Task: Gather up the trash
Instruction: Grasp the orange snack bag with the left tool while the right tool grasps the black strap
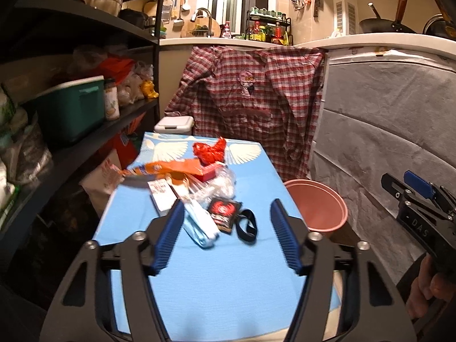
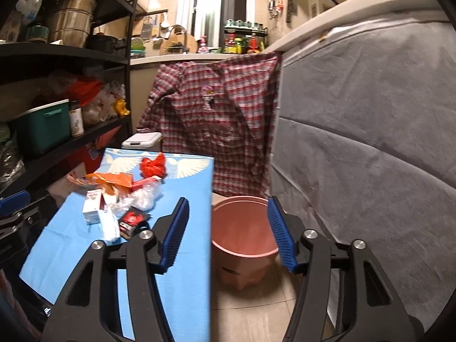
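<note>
A pile of trash lies mid-table on the blue cloth (image 1: 228,273): a crumpled red bag (image 1: 209,152), an orange wrapper (image 1: 168,168), clear plastic (image 1: 225,183), a white carton (image 1: 161,193), a white-and-blue packet (image 1: 199,225), a black sachet (image 1: 223,212) and a black loop (image 1: 248,223). My left gripper (image 1: 228,213) hovers just short of the pile, jaws apart, holding nothing. A pink bucket (image 2: 242,228) stands on the floor right of the table. My right gripper (image 2: 228,202) is above the bucket, open and holding nothing.
A dark shelf (image 1: 85,131) with a green box (image 1: 71,108) lines the left side. A plaid shirt (image 1: 250,97) hangs behind the table, beside a white lidded bin (image 1: 173,124). A grey cloth-covered cabinet (image 2: 370,128) walls the right. A hand (image 1: 427,287) holds the right gripper.
</note>
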Demonstrator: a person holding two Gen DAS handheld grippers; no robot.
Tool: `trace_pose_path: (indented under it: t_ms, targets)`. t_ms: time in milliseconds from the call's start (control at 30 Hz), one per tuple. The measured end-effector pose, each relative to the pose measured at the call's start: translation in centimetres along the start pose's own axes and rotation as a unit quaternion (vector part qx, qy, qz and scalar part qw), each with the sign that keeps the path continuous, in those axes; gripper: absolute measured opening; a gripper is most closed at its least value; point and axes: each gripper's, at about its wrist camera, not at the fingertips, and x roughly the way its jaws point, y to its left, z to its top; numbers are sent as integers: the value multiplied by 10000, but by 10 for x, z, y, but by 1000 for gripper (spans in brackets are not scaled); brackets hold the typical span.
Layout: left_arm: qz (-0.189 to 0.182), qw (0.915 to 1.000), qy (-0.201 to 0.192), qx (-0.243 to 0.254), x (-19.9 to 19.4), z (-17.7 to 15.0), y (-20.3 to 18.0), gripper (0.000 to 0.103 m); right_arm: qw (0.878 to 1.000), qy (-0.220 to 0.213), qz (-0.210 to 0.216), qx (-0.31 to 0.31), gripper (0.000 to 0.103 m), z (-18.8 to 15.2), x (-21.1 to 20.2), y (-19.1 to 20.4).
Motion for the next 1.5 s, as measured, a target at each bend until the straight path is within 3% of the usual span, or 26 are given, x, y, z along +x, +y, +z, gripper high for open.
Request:
trace_pose_path:
  t_ms: [267,433,600,833,933,1067,1167,1333,1500]
  targets:
    - [-104,9999,19,-120,21,43,42,47,9977,11,676,-33,42,37,22,29]
    - [-90,9997,-158,-149,42,75,72,43,9945,-91,1003,-271,27,57,39,51]
    - [68,9995,-287,-116,76,107,103,27,9920,-92,1208,-363,19,67,68,65]
    - [115,9994,-312,-132,126,116,143,21,9887,239,1450,-303,20,34,115,78]
    - [-12,9997,56,-247,150,100,162,20,9871,483,1481,-366,20,14,132,89]
    - [-110,9946,664,-787,180,85,190,21,9830,793,1579,-490,22,-6,151,101]
    - [-103,9886,973,-1142,203,73,202,21,9784,1093,1675,-518,26,-19,167,109]
    - [-52,9865,1091,-1221,221,62,204,21,9755,1360,1613,-616,40,-34,185,116]
    - [-51,9787,1269,-1613,238,54,219,21,9694,1744,1598,-659,48,-49,204,121]
